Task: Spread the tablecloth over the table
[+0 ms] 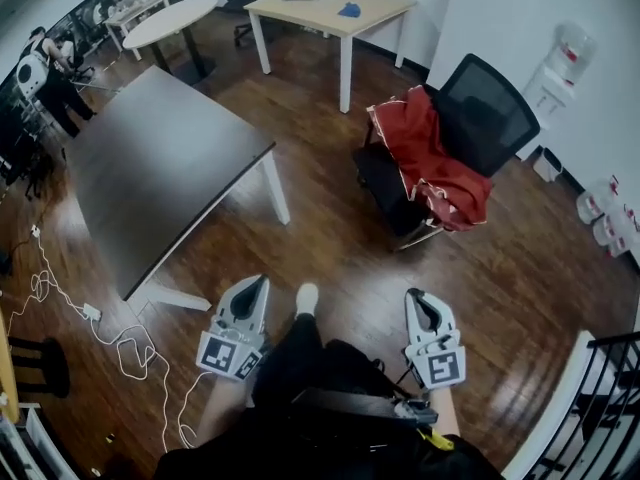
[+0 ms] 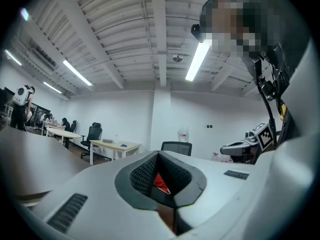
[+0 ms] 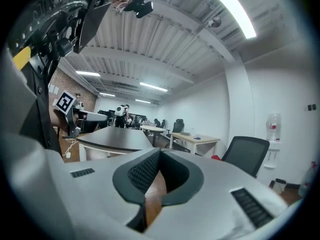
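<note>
Your left gripper (image 1: 256, 284): held low in front of you at the left of the head view, its jaws pressed together with nothing between them; a sliver of red shows far off through the notch above its tips.
Your right gripper (image 1: 418, 297): held low at the right, level with the left one; its jaws are closed too and it carries nothing.
Tablecloth (image 1: 432, 160): red, crumpled in a heap on the seat of the office chair (image 1: 490, 113), leaning against the backrest and spilling over the seat's front edge. Neither gripper touches it.
Table (image 1: 160, 168): dark and bare on white legs, ahead to your left, well apart from the chair.
Floor (image 1: 330, 238): dark wood boards; white cables (image 1: 95, 318) trail near the table's near corner.
Your foot (image 1: 307, 298): a white shoe tip shows between the two grippers.
Behind: a pale wooden desk (image 1: 330, 10) and a water dispenser (image 1: 565, 63) by the wall.
</note>
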{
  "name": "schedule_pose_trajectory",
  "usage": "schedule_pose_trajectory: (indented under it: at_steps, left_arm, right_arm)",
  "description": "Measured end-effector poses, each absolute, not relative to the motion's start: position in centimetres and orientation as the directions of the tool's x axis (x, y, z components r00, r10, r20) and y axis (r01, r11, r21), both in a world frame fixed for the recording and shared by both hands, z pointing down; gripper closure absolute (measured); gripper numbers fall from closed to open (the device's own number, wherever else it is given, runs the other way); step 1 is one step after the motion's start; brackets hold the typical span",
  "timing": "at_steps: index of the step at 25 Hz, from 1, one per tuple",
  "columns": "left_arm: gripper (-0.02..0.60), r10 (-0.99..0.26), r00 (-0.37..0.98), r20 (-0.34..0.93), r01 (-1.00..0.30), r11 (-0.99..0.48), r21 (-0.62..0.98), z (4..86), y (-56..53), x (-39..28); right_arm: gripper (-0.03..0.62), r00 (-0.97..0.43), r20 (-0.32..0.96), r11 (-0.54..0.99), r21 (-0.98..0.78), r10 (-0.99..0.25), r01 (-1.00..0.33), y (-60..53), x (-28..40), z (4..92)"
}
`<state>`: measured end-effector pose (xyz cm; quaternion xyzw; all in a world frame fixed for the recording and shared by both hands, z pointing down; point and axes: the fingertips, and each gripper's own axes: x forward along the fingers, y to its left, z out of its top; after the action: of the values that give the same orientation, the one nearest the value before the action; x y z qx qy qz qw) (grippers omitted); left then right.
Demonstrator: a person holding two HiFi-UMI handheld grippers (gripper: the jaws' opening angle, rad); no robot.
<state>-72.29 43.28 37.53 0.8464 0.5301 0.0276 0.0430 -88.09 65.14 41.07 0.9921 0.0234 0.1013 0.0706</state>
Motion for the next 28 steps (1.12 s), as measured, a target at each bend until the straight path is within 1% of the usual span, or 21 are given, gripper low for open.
schedule_pose_trajectory:
  at_steps: [2, 5, 8, 12, 15, 18, 20, 24, 28]
  left_arm:
    - [0.591, 0.908, 0.42, 0.0, 0.902, -0.417, 0.112, 38.5, 45.6, -68.3]
    - [0.591, 0.927, 0.375, -0.004, 0.922, -0.372, 0.109, 38.3, 49.1, -62.6]
    - [0.591, 0.954, 0.298, -0.016, 0.951, -0.295, 0.097, 37.6, 52.9, -57.9]
    - [0.591, 0.983, 0.185, 0.02, 0.978, -0.186, 0.095, 38.5, 58.0, -52.5]
    - [0.591, 0.99, 0.135, 0.041, 0.985, -0.138, 0.107, 39.2, 61.7, -49.6]
    - [0.591, 0.992, 0.114, 0.056, 0.984, -0.12, 0.129, 40.1, 66.0, -47.6]
    - [0.591, 0.99, 0.116, 0.078, 0.986, -0.125, 0.115, 41.0, 68.9, -46.0]
    - [0.591, 0.988, 0.102, 0.114, 0.987, -0.114, 0.11, 42.2, 76.4, -42.6]
    - [0.591, 0.985, 0.148, 0.085, 0.984, -0.155, 0.084, 41.4, 85.5, -39.6]
  right_arm:
    - [0.588, 0.975, 0.196, -0.985, 0.159, 0.103, 0.072, 67.5, -85.2, 40.9]
    - [0.589, 0.97, 0.173, -0.98, 0.132, 0.168, 0.146, 70.3, -80.4, 39.7]
    - [0.588, 0.958, 0.207, -0.976, 0.125, 0.201, 0.178, 72.4, -75.6, 39.7]
    - [0.588, 0.947, 0.214, -0.97, 0.091, 0.239, 0.224, 74.0, -69.8, 38.8]
    - [0.588, 0.914, 0.294, -0.959, 0.128, 0.279, 0.252, 76.1, -68.6, 41.0]
    - [0.588, 0.887, 0.333, -0.946, 0.06, 0.319, 0.318, 79.9, -68.1, 42.6]
    - [0.588, 0.888, 0.339, -0.947, 0.023, 0.31, 0.321, 83.0, -66.8, 43.6]
    - [0.588, 0.897, 0.333, -0.956, 0.07, 0.29, 0.283, 91.0, -63.0, 45.4]
    - [0.588, 0.935, 0.268, -0.971, 0.014, 0.232, 0.237, 99.2, -58.0, 44.6]
